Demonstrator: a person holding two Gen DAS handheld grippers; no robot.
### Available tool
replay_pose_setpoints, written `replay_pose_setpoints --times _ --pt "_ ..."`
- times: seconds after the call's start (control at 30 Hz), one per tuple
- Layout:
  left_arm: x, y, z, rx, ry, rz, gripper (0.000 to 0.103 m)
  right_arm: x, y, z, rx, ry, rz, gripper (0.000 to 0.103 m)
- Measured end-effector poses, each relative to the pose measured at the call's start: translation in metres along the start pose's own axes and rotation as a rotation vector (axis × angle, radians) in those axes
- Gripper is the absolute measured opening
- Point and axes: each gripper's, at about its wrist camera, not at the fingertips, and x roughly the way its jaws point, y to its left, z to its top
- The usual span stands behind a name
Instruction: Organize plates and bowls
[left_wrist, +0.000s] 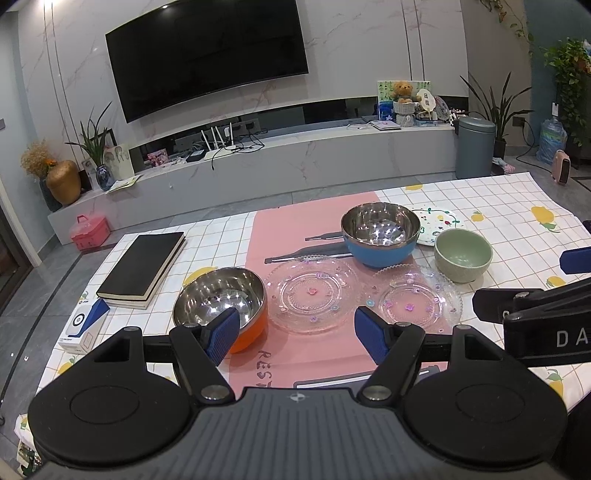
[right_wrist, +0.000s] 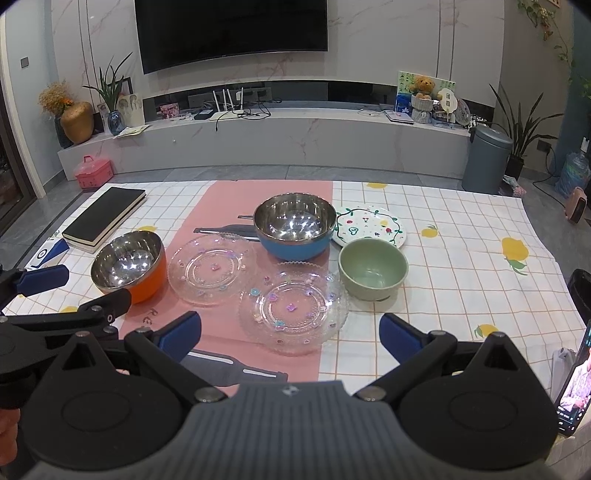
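The left gripper (left_wrist: 297, 334) is hovering low over the near edge of the table (right_wrist: 461, 236), its jaws standing wide apart and holding nothing. The right gripper (right_wrist: 290, 334) is hanging beside it, also spread wide and empty. Each gripper is showing at the edge of the other's view.

All the dishes are sitting on the table, gathered around a pink mat (right_wrist: 225, 199) that is lying over a checked cloth with lemon prints. An orange bowl (left_wrist: 221, 306) with a shiny steel inside is resting at the left, partly on the mat; the left gripper's left finger is overlapping it in the left wrist view, and whether they are touching cannot be told. Just right of it a clear glass plate (left_wrist: 313, 293) is lying flat on the mat. A second glass plate (right_wrist: 293, 312) is lying nearer the right gripper, straddling the mat's right edge. Behind the two plates a blue bowl (right_wrist: 293, 230) with a steel lining is standing upright. A green bowl (right_wrist: 373, 269) is sitting on the cloth, just right of the second glass plate. A white patterned plate (right_wrist: 371, 225) is lying behind the green bowl, just beside the blue bowl.

A black book (right_wrist: 105, 218) is lying at the table's far left corner.
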Motion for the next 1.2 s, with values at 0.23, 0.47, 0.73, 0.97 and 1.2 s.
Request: replay_pose_setpoints --times 0.23,0.47,0.73,0.97,1.2 --pt "0.0001 -0.0001 0.0 0.0 0.0 0.0 0.084 -0.0004 0.0011 0.0 -0.003 0.001 0.002 0.1" --pt "0.0 -0.0003 0.0002 0.0 0.001 0.001 0.084 -0.0004 0.0011 -0.0001 -0.002 0.002 0.001 0.1" --pt "0.0014 -0.0005 -0.0007 0.0 0.003 0.003 0.084 -0.0005 0.0017 -0.0004 -0.004 0.006 0.003 0.1" --pt "0.0042 -0.0047 -0.0044 0.0 0.005 0.002 0.084 -0.0004 0.0029 -0.0004 -0.009 0.007 0.005 0.1" --pt "0.0042 -0.0047 -0.0043 0.001 0.005 0.001 0.084 -0.0006 0.003 -0.0006 -0.01 0.007 0.004 0.1"
